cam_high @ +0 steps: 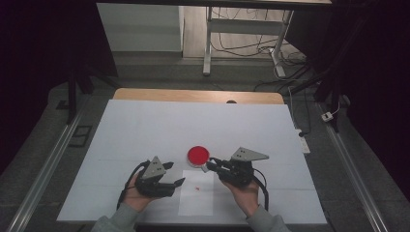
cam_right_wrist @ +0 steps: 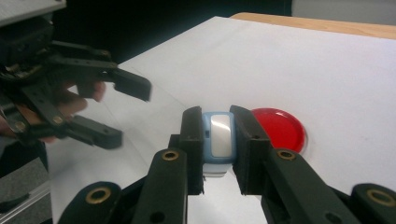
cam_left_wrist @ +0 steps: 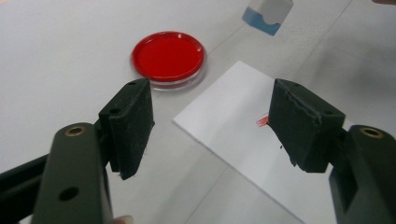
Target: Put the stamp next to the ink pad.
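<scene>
The small blue-and-white stamp sits squarely between my right gripper's two black jaws, which are clamped on its flat sides; it is lifted off the table, just to the near right of the red ink pad in the high view. From the left gripper view I only catch the stamp's lower end, cut off by the top edge, hanging over the far side of the white paper sheet. I can't make out the stamp's printing face in any view. My left gripper is released, jaws standing wide apart with nothing between them, held above the table just left of the paper sheet, near the pad. On the sheet I see one small red mark; in the left gripper view it is partly hidden behind the right-hand jaw, and its lettering is too small to read. The pad is round and lies flat on the white table cover, just beyond the sheet's far edge. Count: one stamp, one ink pad, one sheet, one red mark, two grippers. The far wooden table edge peeks out past the cover.
</scene>
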Available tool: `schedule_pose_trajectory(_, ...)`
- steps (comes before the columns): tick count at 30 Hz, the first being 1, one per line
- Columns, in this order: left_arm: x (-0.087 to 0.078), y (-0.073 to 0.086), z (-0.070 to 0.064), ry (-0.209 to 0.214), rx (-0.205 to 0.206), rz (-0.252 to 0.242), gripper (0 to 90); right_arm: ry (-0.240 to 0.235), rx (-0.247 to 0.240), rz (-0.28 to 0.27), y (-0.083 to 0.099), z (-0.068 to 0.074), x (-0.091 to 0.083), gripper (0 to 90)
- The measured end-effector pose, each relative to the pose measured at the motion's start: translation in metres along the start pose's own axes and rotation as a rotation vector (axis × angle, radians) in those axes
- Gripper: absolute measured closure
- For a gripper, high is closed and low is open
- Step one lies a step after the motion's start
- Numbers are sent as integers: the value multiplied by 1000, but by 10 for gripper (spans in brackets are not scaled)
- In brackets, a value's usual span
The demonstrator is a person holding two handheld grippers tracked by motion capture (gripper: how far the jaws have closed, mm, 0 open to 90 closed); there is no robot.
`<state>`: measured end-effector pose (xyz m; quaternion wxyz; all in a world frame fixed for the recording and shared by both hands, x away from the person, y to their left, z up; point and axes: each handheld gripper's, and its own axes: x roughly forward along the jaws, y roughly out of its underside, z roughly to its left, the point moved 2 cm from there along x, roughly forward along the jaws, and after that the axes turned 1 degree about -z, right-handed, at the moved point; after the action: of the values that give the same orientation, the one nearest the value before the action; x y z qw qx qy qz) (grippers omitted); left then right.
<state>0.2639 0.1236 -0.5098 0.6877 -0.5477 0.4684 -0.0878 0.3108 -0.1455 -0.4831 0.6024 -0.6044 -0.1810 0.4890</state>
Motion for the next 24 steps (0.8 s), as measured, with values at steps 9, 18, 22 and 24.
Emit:
schedule_pose_trajectory(9,-21,12,17,-27,-53,6,302,28,-10,5,-1,-9,-4,751)
schedule_pose_trajectory(18,-41,28,26,-73,-89,29,297,62,-27,13,-2,-19,-9,751)
schedule_pose_trajectory(22,-50,36,31,-87,-107,34,296,90,-48,24,-2,-23,-10,751)
schedule_pose_trajectory(24,-52,40,33,-94,-112,38,295,104,-50,33,-2,-26,-11,751)
